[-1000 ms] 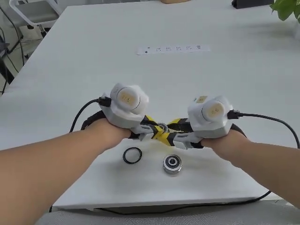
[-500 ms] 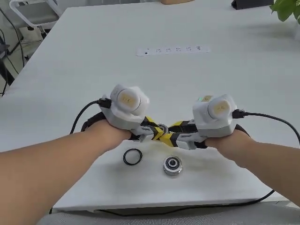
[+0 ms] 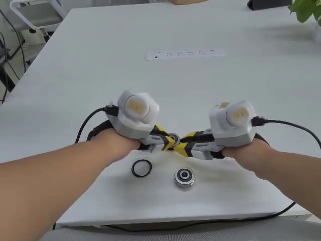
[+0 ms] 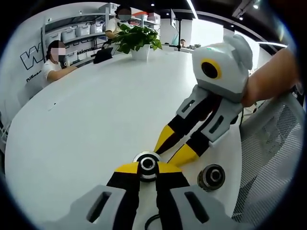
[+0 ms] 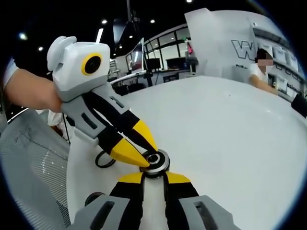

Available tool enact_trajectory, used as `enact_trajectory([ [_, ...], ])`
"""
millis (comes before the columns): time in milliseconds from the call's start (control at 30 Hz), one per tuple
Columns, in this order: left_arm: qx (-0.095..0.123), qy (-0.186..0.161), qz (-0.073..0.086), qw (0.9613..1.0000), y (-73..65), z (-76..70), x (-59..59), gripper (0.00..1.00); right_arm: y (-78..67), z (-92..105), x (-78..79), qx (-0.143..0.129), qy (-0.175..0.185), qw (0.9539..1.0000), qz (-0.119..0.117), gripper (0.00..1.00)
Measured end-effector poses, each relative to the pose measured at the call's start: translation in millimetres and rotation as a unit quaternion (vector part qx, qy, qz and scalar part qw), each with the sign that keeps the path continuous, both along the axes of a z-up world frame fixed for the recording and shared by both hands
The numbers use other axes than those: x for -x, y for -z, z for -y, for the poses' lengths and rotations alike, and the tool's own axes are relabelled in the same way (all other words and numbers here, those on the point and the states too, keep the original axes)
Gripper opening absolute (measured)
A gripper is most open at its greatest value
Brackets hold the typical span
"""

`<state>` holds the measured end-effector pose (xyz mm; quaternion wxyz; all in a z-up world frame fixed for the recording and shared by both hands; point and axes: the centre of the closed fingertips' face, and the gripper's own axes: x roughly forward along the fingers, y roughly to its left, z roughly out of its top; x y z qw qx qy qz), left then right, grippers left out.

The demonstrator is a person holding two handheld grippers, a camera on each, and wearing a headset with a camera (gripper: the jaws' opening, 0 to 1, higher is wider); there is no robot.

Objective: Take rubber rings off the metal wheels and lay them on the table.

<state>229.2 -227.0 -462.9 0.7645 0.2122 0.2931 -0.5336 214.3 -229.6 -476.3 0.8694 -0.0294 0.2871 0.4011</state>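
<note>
Head view: both forearms reach forward over the white table [image 3: 100, 70], and the hands turn inward so that the two claws meet tip to tip. The left gripper [image 3: 163, 140] has its jaws narrow, clamped on a metal wheel [image 3: 173, 137]. The right gripper [image 3: 183, 145] pinches the same wheel from the opposite side, its jaws also narrow. Below the left gripper's tips a black rubber ring [image 3: 142, 167] lies flat. Just right of it, under the right gripper's tips, rests a second wheel [image 3: 184, 176].
</note>
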Motion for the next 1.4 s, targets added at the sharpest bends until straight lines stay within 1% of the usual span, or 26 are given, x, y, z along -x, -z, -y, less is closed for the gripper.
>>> enact_trajectory([
  [167,-0.002,-0.001,0.000,1.0000,0.2,-0.1,0.0,0.06,0.0,-0.1,0.1,0.001,0.001,1.0000,-0.001,0.10],
  [200,-0.002,-0.002,0.000,1.0000,0.2,-0.3,-0.1,0.06,0.5,0.2,0.5,0.001,0.002,1.0000,-0.002,0.09],
  [233,-0.002,-0.002,0.000,1.0000,0.2,-0.4,-0.1,0.06,3.6,3.7,1.9,0.009,0.008,0.9999,-0.010,0.01],
  [267,-0.002,-0.003,0.000,1.0000,0.2,-0.5,0.0,0.06,1.2,3.1,1.8,-0.005,0.010,0.9999,-0.012,0.01],
  [300,-0.003,-0.003,0.000,1.0000,0.3,-0.6,0.2,0.06,2.2,4.9,0.8,-0.001,0.011,0.9999,-0.011,0.01],
  [400,-0.004,-0.004,0.000,1.0000,0.4,-0.6,0.2,0.06,2.7,3.6,0.8,0.000,0.012,0.9998,-0.014,0.01],
  [467,-0.005,-0.004,0.000,1.0000,0.3,-0.3,0.8,0.06,2.9,4.5,0.9,-0.013,0.025,0.9992,-0.027,0.00],
  [533,-0.007,-0.004,0.001,1.0000,0.3,-0.4,1.0,0.06,3.2,6.1,1.0,-0.033,0.043,0.9974,-0.047,0.00],
  [567,-0.007,-0.004,0.001,1.0000,0.4,-0.5,1.1,0.06,3.4,7.1,0.5,-0.039,0.047,0.9967,-0.054,0.00],
  [633,-0.007,-0.005,0.001,1.0000,0.4,-0.6,0.7,0.06,3.4,7.3,0.4,-0.044,0.050,0.9960,-0.059,0.00],
  [700,-0.006,-0.005,0.001,1.0000,0.4,-0.8,0.9,0.06,2.4,6.6,1.9,-0.056,0.061,0.9938,-0.074,0.00],
  [733,-0.006,-0.005,0.001,1.0000,0.4,-0.8,1.0,0.06,2.1,6.5,2.3,-0.059,0.063,0.9933,-0.077,0.00],
  [767,-0.006,-0.005,0.001,1.0000,0.4,-0.9,1.1,0.06,2.0,7.5,3.3,-0.071,0.073,0.9907,-0.091,0.00],
  [800,-0.006,-0.004,0.002,1.0000,0.4,-0.8,1.3,0.06,1.8,8.4,3.7,-0.078,0.078,0.9889,-0.099,0.00],
  [933,-0.006,-0.004,0.002,1.0000,0.2,-1.0,1.8,0.06,-0.2,10.5,4.1,-0.089,0.082,0.9867,-0.109,0.00],
  [1067,-0.007,-0.003,0.002,1.0000,0.2,-0.6,2.5,0.06,-3.5,8.2,6.5,-0.101,0.088,0.9832,-0.123,0.00],
  [1100,-0.008,-0.002,0.002,1.0000,0.1,-0.4,3.0,0.06,-4.0,8.3,6.4,-0.105,0.090,0.9822,-0.127,0.00],
  [1133,-0.009,-0.001,0.003,1.0000,0.2,-0.4,3.2,0.06,-5.4,9.8,5.7,-0.113,0.095,0.9802,-0.132,0.00],
  [1167,-0.009,-0.002,0.003,0.9999,0.3,-0.3,3.2,0.06,-6.2,9.9,5.5,-0.116,0.096,0.9796,-0.133,0.00],
  [1200,-0.010,-0.002,0.004,0.9999,0.3,-0.2,3.5,0.06,-7.7,10.8,4.2,-0.125,0.099,0.9777,-0.137,0.00],
  [1333,-0.007,-0.007,0.003,0.9999,0.1,0.0,3.7,0.06,-9.0,9.6,4.7,-0.125,0.101,0.9773,-0.138,0.00],
  [1400,-0.007,-0.009,0.003,0.9999,0.0,0.1,4.3,0.06,-9.2,9.1,4.1,-0.129,0.111,0.9755,-0.140,0.00],
])
